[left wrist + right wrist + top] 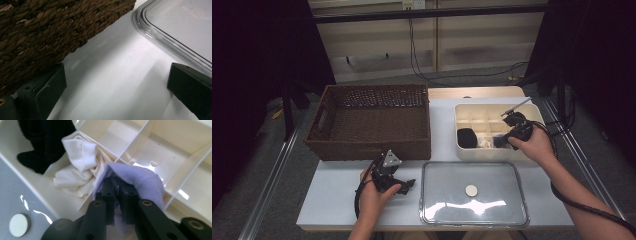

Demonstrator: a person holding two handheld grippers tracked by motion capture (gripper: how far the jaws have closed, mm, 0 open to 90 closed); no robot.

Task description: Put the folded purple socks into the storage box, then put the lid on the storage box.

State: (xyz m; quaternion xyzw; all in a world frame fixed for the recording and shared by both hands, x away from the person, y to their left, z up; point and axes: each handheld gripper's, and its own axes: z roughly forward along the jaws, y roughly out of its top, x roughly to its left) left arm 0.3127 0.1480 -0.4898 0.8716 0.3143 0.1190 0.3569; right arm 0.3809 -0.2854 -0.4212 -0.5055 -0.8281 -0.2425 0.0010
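One lavender sock (140,180) bunches upright in right claw (117,192).

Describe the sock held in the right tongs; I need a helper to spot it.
Find the cream divided box right of the wicker basket. Along its near row sit a black sock, a white sock, then the lavender sock, pinched by the right tongs. It alone is pale purple.
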